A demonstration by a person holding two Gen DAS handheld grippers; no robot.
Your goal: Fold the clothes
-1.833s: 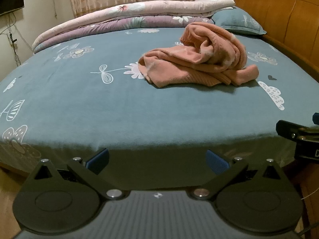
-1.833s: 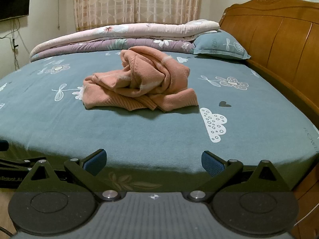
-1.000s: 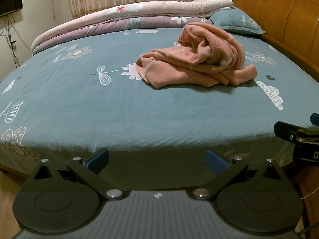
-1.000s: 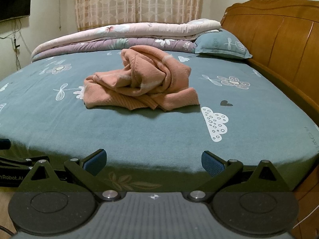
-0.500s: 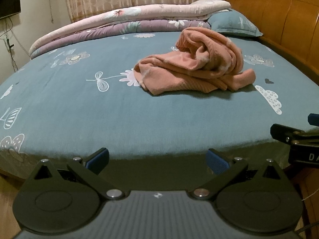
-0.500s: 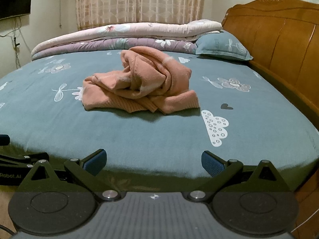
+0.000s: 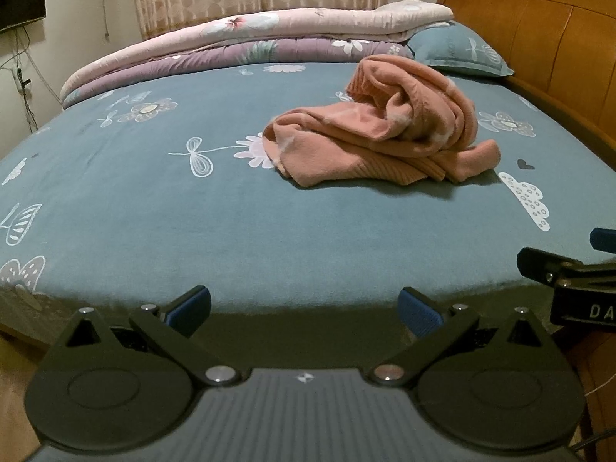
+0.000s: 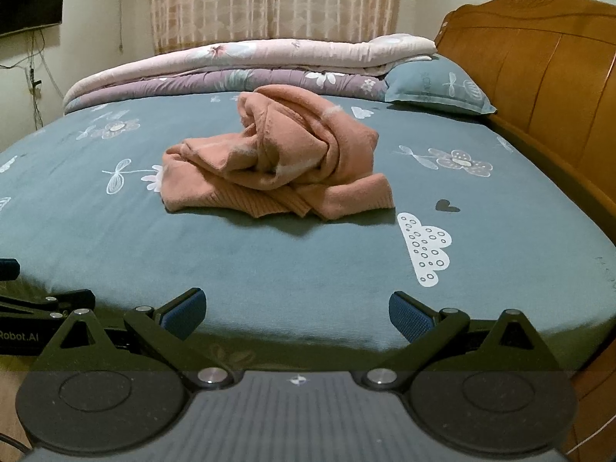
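Hovering level — left gripper (image 7: 304, 310), jaws apart

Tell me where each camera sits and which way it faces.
Left wrist: behind the open left tool at the bed's near edge, facing the headboard; crumpled pink garment ahead to the right; right tool's tip at the frame's right edge.
Right wrist: behind the open right tool, same heading; the garment ahead, slightly left; left tool's tip at the left edge.
Shared: garment, bed, folded quilts, pillow, curtain.
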